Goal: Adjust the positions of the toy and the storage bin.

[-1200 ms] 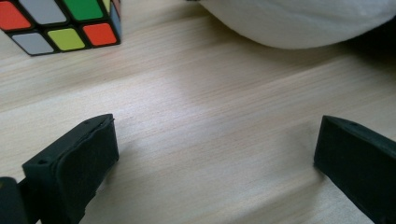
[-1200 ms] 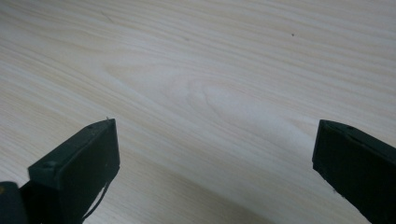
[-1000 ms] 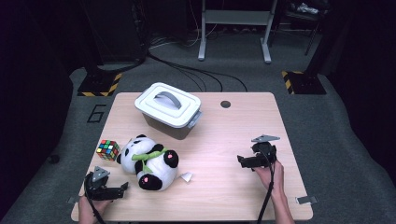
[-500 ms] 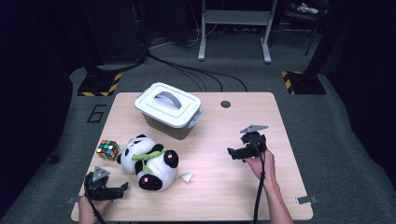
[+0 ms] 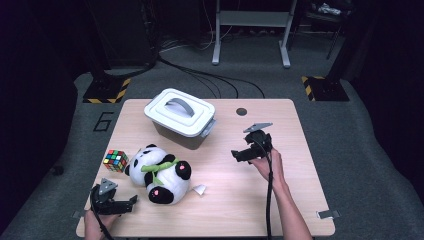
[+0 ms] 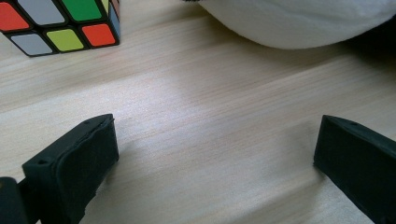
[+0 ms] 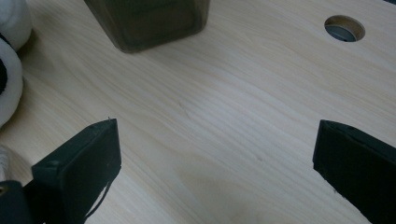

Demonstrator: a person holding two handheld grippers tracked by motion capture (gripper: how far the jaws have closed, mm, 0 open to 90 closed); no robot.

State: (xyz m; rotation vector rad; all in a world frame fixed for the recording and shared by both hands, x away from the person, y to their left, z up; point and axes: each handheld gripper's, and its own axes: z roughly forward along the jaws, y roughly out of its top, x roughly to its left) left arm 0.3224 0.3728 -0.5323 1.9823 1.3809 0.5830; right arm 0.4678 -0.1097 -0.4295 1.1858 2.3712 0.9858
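Observation:
A plush panda (image 5: 159, 174) with a green scarf lies on the left half of the wooden table (image 5: 295, 200). Its white body (image 6: 299, 21) fills the top of the left gripper view, and its edge (image 7: 9, 70) shows at the left of the right gripper view. My left gripper (image 5: 131, 202) rests open at the table's front left corner, just left of the panda. My right gripper (image 5: 236, 155) hovers open over the table's middle right, pointing left towards the panda and the box. Bare wood lies between both pairs of jaws.
A grey lidded storage box (image 5: 181, 118) with a handle stands behind the panda; its dark wall (image 7: 149, 21) shows in the right gripper view. A colour cube (image 5: 115, 160) sits left of the panda. A cable hole (image 5: 242, 111) lies near the far edge.
My right gripper has moved left and away from me, from the table's right side towards its middle. The left gripper, panda, cube and box have stayed put.

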